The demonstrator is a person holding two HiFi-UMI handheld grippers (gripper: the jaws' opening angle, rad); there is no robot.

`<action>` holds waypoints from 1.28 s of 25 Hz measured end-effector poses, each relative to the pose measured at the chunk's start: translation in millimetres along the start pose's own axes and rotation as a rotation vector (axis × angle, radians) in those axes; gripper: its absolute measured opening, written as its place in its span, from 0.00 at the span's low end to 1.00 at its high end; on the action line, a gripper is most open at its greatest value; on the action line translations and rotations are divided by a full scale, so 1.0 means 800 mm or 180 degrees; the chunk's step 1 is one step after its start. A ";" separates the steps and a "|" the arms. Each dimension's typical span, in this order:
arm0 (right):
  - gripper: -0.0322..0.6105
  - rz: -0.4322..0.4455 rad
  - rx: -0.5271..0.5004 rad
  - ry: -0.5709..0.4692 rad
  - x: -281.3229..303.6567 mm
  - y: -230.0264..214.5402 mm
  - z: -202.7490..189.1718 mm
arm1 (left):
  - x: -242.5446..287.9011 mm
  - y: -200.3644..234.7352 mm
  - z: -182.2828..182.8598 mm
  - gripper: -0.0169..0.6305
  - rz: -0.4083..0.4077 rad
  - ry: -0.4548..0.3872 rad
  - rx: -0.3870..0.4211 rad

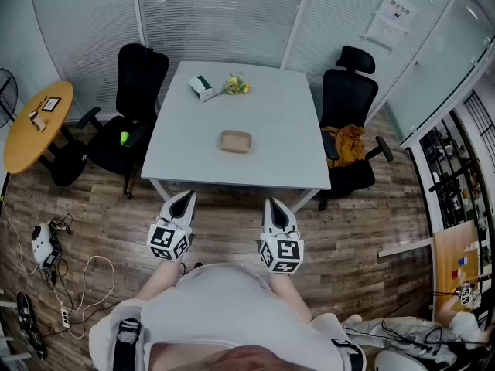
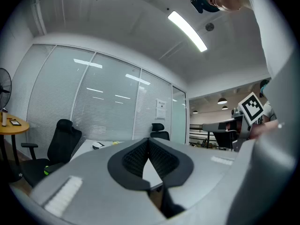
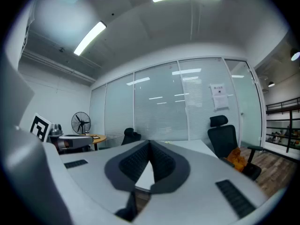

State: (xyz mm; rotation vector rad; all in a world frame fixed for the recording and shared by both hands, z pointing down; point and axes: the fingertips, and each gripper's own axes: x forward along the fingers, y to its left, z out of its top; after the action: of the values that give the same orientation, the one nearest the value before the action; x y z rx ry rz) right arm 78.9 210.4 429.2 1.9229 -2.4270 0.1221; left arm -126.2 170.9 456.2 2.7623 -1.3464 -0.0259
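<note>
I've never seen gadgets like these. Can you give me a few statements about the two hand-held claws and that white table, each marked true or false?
1. The left gripper and the right gripper are over the floor, short of the white table. True.
2. The left gripper clamps the brown tray. False: its jaws are together on nothing; the tray lies mid-table.
3. The yellow flowers lie beside a white and green box. True.
4. The orange cloth lies on the left-hand chair. False: it is on the right-hand chair.

Two grippers (image 1: 184, 199) (image 1: 274, 205), two chairs (image 1: 143, 72) (image 1: 349, 93), two tables (image 1: 271, 122) (image 1: 27, 147)
</note>
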 end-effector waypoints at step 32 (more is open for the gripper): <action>0.06 -0.0132 0.0008 0.0100 0.060 0.060 -0.016 | 0.004 0.086 -0.010 0.04 -0.0168 0.0024 -0.0040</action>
State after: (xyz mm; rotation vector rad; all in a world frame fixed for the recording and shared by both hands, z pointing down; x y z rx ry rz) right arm 21.3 175.6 444.2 1.9557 -2.3668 0.1525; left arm -177.7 126.9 469.3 2.7840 -1.2670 -0.0269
